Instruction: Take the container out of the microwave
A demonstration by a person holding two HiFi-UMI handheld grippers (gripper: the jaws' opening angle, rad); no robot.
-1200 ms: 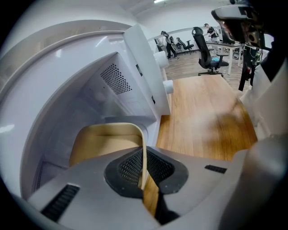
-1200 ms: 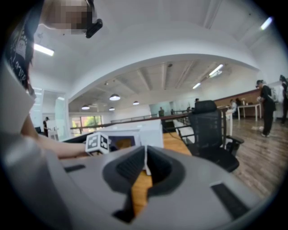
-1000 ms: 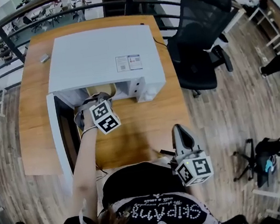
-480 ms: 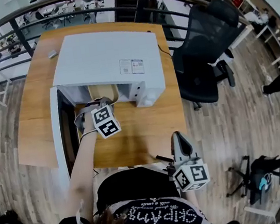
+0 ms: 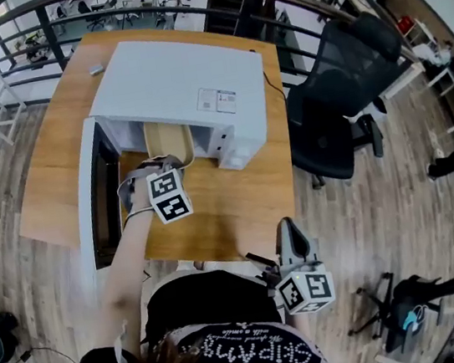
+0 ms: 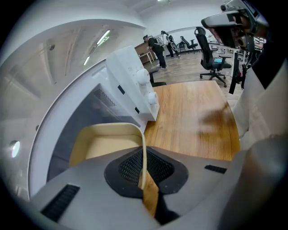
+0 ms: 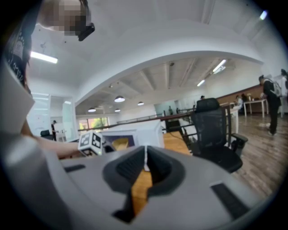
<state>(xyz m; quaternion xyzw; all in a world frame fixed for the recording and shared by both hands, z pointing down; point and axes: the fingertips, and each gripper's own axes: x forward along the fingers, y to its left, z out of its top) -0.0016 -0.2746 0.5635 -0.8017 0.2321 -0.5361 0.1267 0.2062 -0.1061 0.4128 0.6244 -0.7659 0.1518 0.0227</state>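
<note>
Container farther out of microwave; label text unreadable.

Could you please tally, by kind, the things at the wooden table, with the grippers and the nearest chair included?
Microwave: 1
Beige container: 1
Small grey object: 1
Black office chair: 1
Grippers: 2, the left gripper and the right gripper
Total: 6
</note>
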